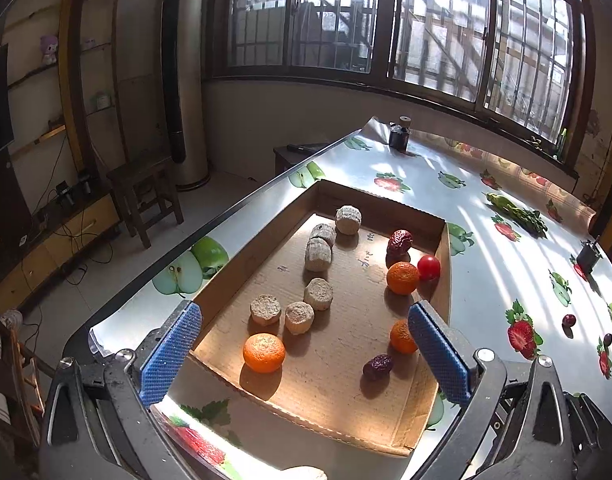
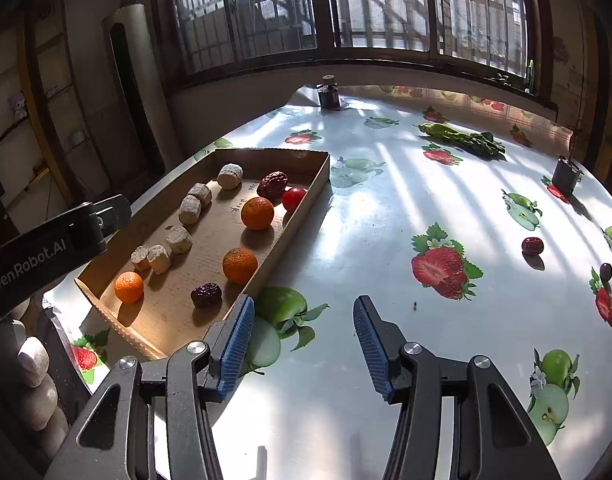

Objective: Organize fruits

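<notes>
With both claws gaping and empty, the left claw [image 1: 303, 350] above the shallow brown cardboard tray [image 2: 306, 208] holding oranges and dates, the right claw [image 2: 301, 344] just beside it, gathering seems midway; next comes reaching the stray dark-red date [image 2: 532, 245], well apart from the tray on the fruit-print table [image 2: 378, 224].

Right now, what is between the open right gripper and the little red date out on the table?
Nothing real. In the right wrist view, only bare tablecloth with a printed strawberry lies between the right gripper and the red date.
</notes>
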